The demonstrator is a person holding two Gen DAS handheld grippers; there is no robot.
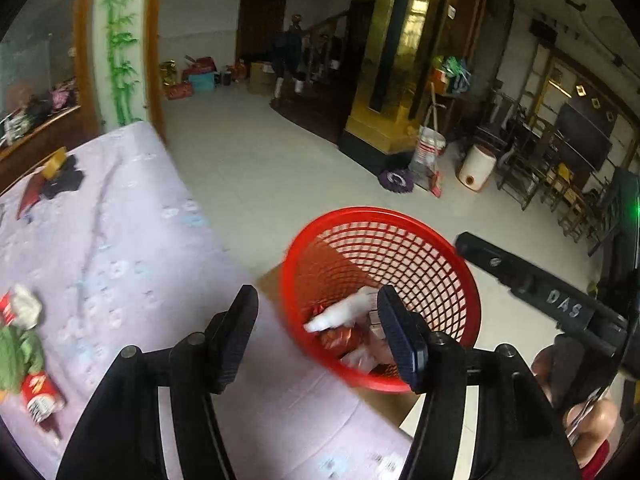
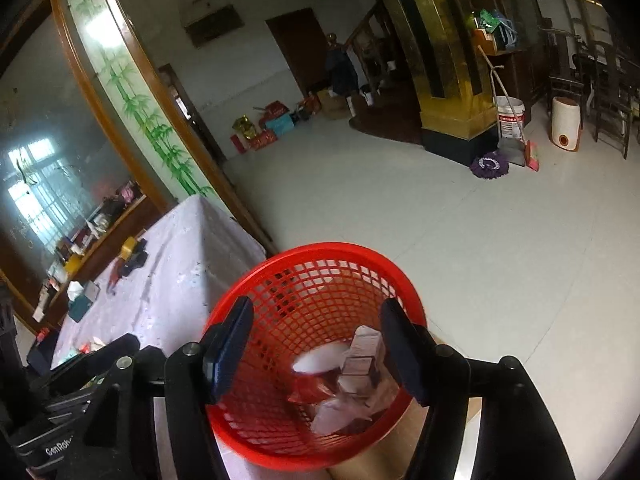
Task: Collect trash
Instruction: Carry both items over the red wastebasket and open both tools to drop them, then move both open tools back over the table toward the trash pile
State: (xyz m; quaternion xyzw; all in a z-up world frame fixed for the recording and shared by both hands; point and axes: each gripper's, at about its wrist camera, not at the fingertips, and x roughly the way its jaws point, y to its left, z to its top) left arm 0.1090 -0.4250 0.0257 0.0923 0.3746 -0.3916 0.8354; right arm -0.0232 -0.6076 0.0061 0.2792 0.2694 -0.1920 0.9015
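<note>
Left wrist view: left tongs [image 1: 318, 334] spread wide, empty, over the red mesh basket [image 1: 432, 240] at the table [image 1: 132, 216] corner; a red snack can [image 1: 40, 394] and crumpled wrappers [image 1: 20, 306] lie on the table.
Right wrist view: right tongs [image 2: 316, 344] spread wide, empty, above the basket; shows a carton [image 2: 362, 354] inside and a tissue box [image 2: 82, 300] on the table.

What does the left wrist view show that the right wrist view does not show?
Only the left wrist view shows the red snack packet and the crumpled green wrapper lying on the lilac tablecloth.

Only the right wrist view shows the teal tissue box and the white carton inside the basket.

Both show the red plastic mesh basket holding trash, and the purple mop head on the floor.
</note>
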